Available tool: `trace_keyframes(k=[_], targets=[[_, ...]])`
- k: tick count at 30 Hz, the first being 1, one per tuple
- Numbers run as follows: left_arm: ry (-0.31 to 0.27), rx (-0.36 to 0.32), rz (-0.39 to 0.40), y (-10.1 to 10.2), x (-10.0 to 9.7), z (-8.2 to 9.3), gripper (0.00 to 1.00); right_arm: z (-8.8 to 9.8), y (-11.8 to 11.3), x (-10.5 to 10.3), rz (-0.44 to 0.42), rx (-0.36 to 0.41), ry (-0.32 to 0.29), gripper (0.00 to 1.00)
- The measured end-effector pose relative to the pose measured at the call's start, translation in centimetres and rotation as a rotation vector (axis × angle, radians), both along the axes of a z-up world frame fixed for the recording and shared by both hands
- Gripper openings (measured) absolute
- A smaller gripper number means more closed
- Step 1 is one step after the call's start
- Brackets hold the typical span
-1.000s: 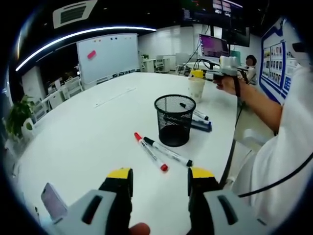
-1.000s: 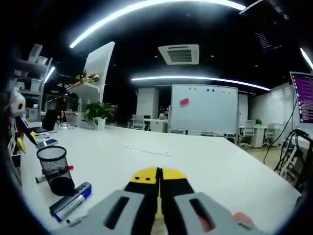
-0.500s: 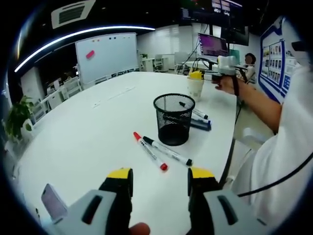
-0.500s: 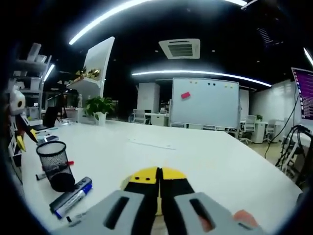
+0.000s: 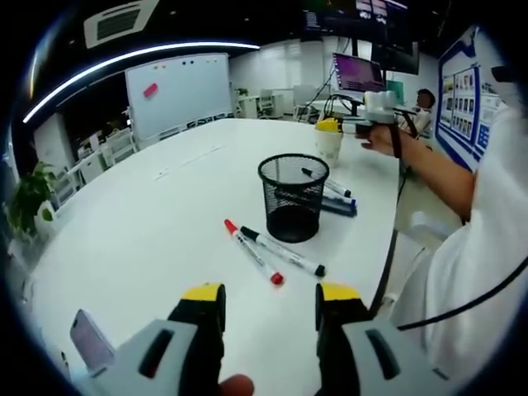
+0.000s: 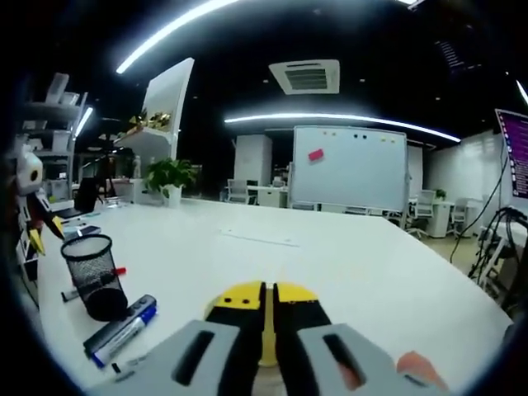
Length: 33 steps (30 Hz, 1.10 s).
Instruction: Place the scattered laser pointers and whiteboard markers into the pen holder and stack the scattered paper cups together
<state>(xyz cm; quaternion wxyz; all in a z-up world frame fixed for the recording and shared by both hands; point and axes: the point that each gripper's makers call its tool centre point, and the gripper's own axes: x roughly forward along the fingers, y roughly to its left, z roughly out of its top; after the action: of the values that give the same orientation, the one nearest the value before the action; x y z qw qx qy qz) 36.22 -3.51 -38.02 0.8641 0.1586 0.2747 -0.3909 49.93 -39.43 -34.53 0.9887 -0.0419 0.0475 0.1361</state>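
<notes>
My left gripper (image 5: 268,301) gapes; my right gripper (image 6: 266,299) pinches a paper cup (image 5: 330,147).

The mesh pen holder (image 5: 294,198) stands on the white table (image 5: 148,223), a red-capped marker (image 5: 252,252) and black-capped marker (image 5: 281,252) lying just before it (more markers (image 5: 334,198) behind).

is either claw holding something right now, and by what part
The right claw is shut on the rim of a paper cup. The left claw is open and holds nothing.
</notes>
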Motion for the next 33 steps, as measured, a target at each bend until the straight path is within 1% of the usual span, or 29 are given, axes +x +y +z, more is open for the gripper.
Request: trace_keyframes(k=[7, 11, 15, 22, 25, 33], targets=[[-0.003, -0.007, 0.008, 0.04, 0.15, 0.32, 0.45, -0.18, 0.06, -0.04, 0.0, -0.009, 0.014, 0.05], [0.001, -0.005, 0.009, 0.1, 0.14, 0.17, 0.45, -0.24, 0.21, 0.01, 0.0, -0.019, 0.026, 0.05], [-0.005, 0.0, 0.003, 0.05, 0.07, 0.11, 0.42, -0.39, 0.08, 0.01, -0.001, -0.024, 0.036, 0.05], [-0.008, -0.003, 0.005, 0.19, 0.09, 0.16, 0.42, -0.37, 0.1, 0.0, -0.005, -0.024, 0.037, 0.06], [-0.009, -0.009, 0.009, 0.3, 0.14, 0.28, 0.42, -0.37, 0.13, 0.01, -0.004, -0.015, 0.038, 0.08], [-0.013, -0.016, 0.015, 0.35, 0.23, 0.42, 0.43, -0.39, 0.2, 0.08, -0.001, -0.024, 0.046, 0.09]])
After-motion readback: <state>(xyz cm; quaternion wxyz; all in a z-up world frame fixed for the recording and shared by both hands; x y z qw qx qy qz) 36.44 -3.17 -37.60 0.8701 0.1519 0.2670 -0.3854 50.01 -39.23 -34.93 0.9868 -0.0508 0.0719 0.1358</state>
